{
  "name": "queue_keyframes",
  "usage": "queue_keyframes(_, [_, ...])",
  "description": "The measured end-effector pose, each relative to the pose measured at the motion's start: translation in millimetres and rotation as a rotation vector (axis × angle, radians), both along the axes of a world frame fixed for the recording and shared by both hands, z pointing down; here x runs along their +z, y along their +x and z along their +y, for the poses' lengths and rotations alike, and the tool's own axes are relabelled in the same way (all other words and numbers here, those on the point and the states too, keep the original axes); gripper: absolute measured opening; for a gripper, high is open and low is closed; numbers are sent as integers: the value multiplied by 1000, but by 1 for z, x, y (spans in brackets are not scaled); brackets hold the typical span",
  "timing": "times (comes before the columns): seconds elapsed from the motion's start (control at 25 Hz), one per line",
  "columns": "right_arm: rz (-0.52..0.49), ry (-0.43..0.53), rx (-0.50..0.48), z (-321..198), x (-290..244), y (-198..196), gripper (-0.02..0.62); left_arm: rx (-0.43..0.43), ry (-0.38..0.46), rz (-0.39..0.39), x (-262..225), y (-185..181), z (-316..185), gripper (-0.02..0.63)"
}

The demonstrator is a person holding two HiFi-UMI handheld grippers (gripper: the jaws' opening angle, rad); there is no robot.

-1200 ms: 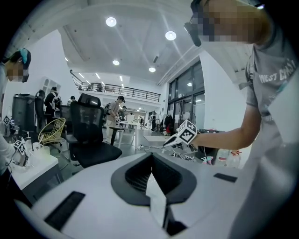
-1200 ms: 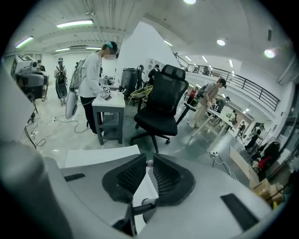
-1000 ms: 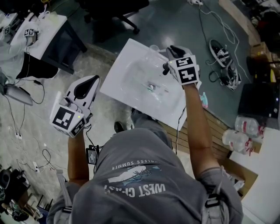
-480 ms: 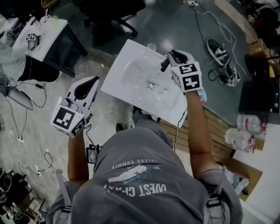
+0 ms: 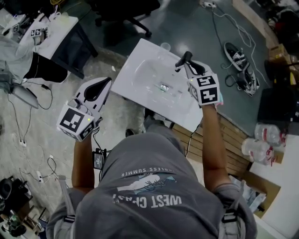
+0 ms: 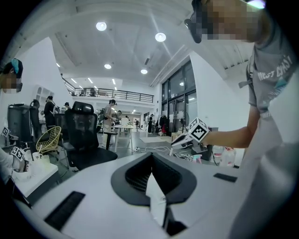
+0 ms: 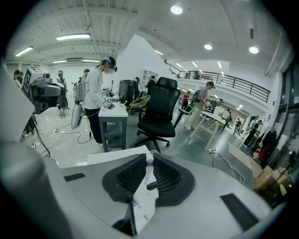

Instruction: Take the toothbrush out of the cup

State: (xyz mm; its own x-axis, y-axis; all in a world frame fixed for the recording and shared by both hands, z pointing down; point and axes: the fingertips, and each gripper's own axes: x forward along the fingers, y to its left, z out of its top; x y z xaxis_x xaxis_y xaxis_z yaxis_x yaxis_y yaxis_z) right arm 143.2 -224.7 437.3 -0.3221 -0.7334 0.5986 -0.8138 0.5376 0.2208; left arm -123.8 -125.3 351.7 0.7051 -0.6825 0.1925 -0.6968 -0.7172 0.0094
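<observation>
Right gripper (image 5: 183, 59) is over the far right part of the white table (image 5: 140, 74), jaws pointing away from the person. In the right gripper view its jaws (image 7: 150, 158) are clamped on a thin pinkish stick, which reads as the toothbrush (image 7: 148, 170), running lengthwise down the slot between the ribbed pads. In the head view the brush itself is too small to pick out.

Cup (image 5: 164, 46) (clear, upright) sits at the table's far edge, left of the right gripper's tip and apart from it. The toothbrush is out of the cup, up in the jaws above the table.

Left gripper (image 5: 105, 83) hangs off the table's left side, over the floor and clear of the tabletop. The left gripper view shows its jaws (image 6: 152, 156) closed together with nothing between them.

Black office chair (image 5: 124, 11) stands beyond the table's far side. A pair of shoes (image 5: 239, 60) lies on the floor to the table's right.
</observation>
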Motion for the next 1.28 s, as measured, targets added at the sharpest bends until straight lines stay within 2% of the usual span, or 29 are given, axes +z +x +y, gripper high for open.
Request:
queue_keyframes(0.84, [-26,-38,116,68,24,39,66,7,14,-15,-3,-2,31,-2])
queue_keyframes(1.28, [-80,-6,111,75,11,47,66,-11,20,-31,0,-1,37,-2])
